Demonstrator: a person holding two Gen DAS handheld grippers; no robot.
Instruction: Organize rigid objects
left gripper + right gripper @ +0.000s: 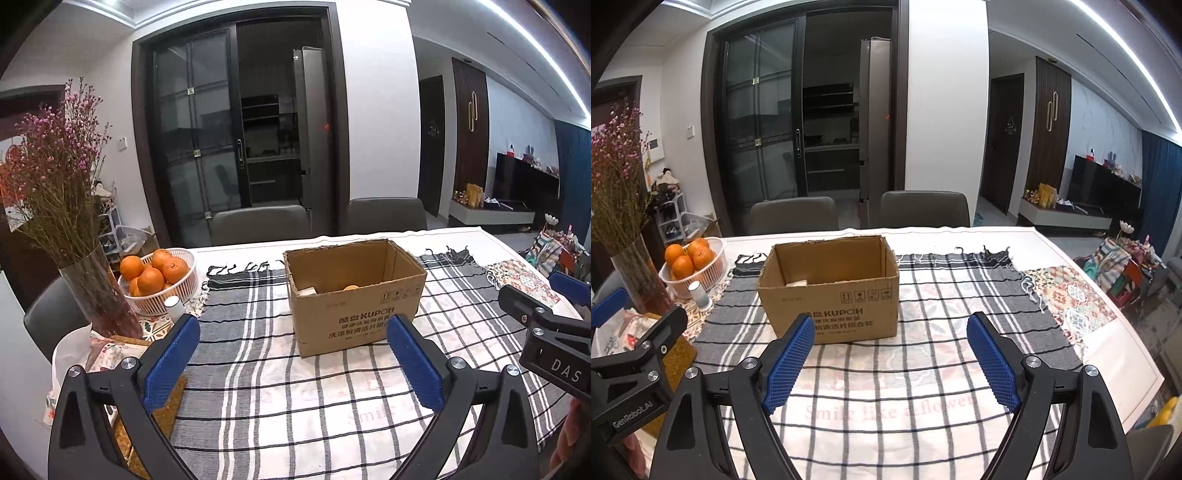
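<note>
An open cardboard box printed KUPOH stands on the checked cloth; it also shows in the right wrist view. Inside it I see a pale object and the top of an orange object. My left gripper is open and empty, held above the cloth just in front of the box. My right gripper is open and empty, in front of the box and to its right. Each gripper's body shows at the edge of the other's view.
A white basket of oranges and a small white cylinder stand left of the box. A glass vase of dried flowers is at the far left. Two grey chairs stand behind the table. The checked cloth covers the table's middle.
</note>
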